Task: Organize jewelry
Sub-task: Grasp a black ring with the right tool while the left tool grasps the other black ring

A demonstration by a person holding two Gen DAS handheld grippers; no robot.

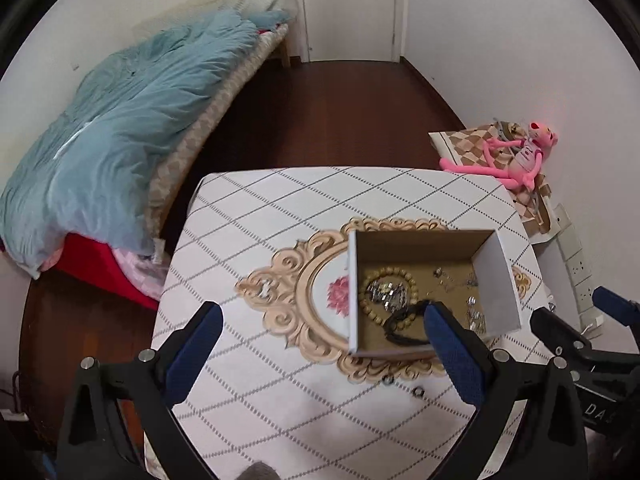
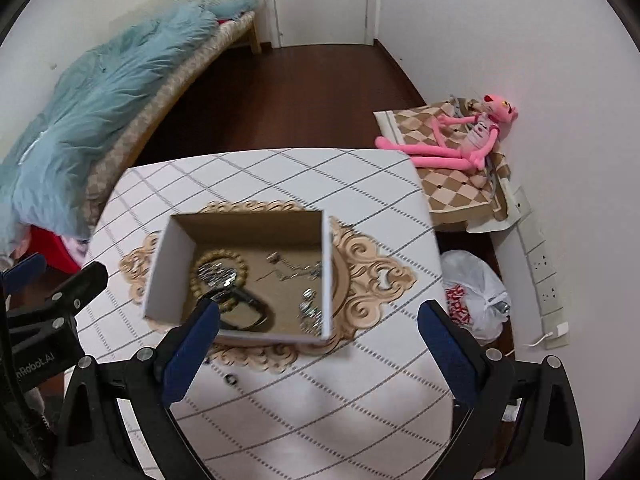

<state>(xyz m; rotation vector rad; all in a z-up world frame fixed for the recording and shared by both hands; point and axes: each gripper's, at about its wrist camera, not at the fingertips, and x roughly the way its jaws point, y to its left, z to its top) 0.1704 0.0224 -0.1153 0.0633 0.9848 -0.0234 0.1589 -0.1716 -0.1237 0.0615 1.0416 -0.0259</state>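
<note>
Even, soft indoor light, faint shadows on the bench [image 1: 280, 420]; strong fisheye bending (dark vignette corners), slight motion blur.

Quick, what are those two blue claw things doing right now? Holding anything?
Left gripper: jaws wide open, holding nothing, near the cardboard box.
Right gripper: jaws wide open, holding nothing, near the same box.

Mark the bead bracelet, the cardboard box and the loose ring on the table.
bead bracelet [image 1: 404, 274]: left wrist view, far arc of beads.
cardboard box [image 2: 248, 226]: right wrist view, inner far wall.
loose ring [image 2: 231, 379]: right wrist view, its band.
</note>
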